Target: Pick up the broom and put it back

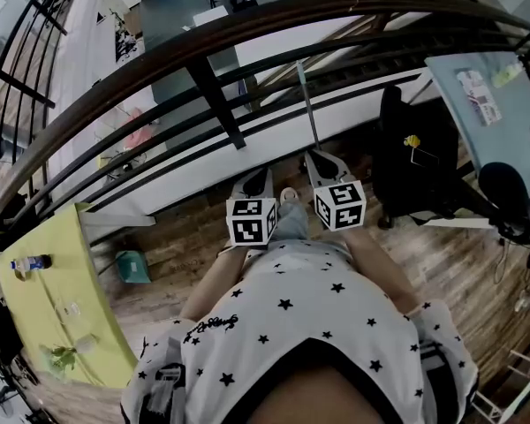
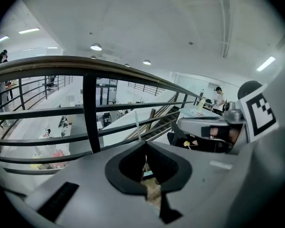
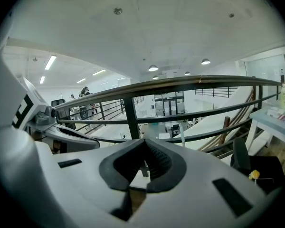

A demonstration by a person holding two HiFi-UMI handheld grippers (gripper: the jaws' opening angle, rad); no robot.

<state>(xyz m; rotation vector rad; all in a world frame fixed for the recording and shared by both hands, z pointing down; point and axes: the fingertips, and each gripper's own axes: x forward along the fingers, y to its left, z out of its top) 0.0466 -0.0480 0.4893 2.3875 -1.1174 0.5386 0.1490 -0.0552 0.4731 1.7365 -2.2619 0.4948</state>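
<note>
The broom shows only as a thin pale handle (image 1: 306, 104) standing upright against the dark railing (image 1: 221, 104); its head is hidden. The same handle (image 2: 137, 125) rises just beyond the jaw tips in the left gripper view. It stands a little right of the tips (image 3: 182, 137) in the right gripper view. My left gripper (image 1: 264, 173) and right gripper (image 1: 314, 155) are side by side in front of my body, pointing at the railing. Both are shut, tips (image 2: 145, 145) (image 3: 143, 140) meeting with nothing between them. Neither holds the handle.
The curved railing runs across the whole front, with a lower floor beyond it. A black office chair (image 1: 415, 153) and a grey-topped table (image 1: 490, 117) stand at the right. A yellow-green table (image 1: 35, 307) with a bottle is at the left. The floor is wooden planks (image 1: 185, 246).
</note>
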